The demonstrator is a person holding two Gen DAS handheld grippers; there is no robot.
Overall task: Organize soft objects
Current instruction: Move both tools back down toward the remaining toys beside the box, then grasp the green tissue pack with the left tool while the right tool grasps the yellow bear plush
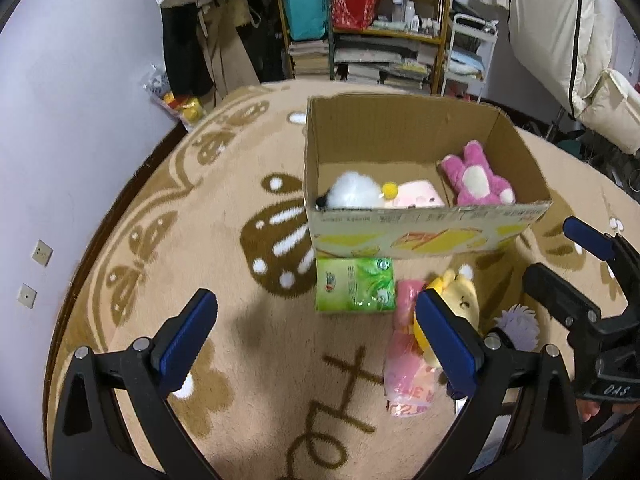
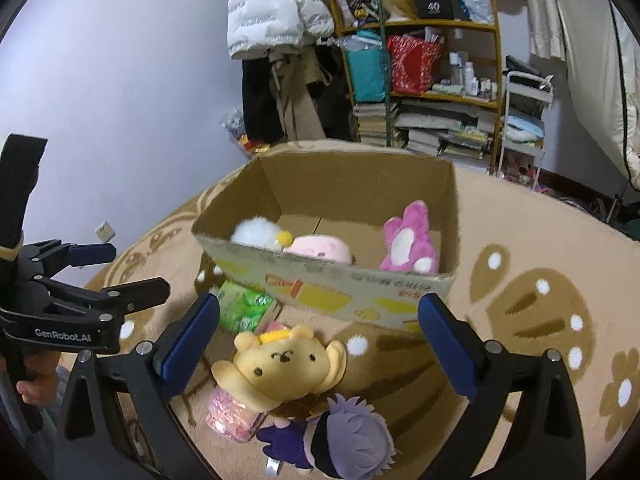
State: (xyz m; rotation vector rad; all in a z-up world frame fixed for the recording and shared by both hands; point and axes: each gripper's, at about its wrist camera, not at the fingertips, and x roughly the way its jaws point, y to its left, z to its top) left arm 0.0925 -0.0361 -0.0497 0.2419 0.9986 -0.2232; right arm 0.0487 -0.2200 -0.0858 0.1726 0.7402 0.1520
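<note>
An open cardboard box stands on the rug. Inside lie a white fluffy toy, a pale pink plush and a magenta plush. In front of the box lie a green tissue pack, a pink wrapped pack, a yellow bear plush and a purple-haired doll. My left gripper is open and empty above the rug. My right gripper is open and empty, above the bear.
The right gripper also shows at the right of the left wrist view, and the left gripper at the left of the right wrist view. A cluttered shelf, hanging coats and a white cart stand behind. The patterned rug spreads left.
</note>
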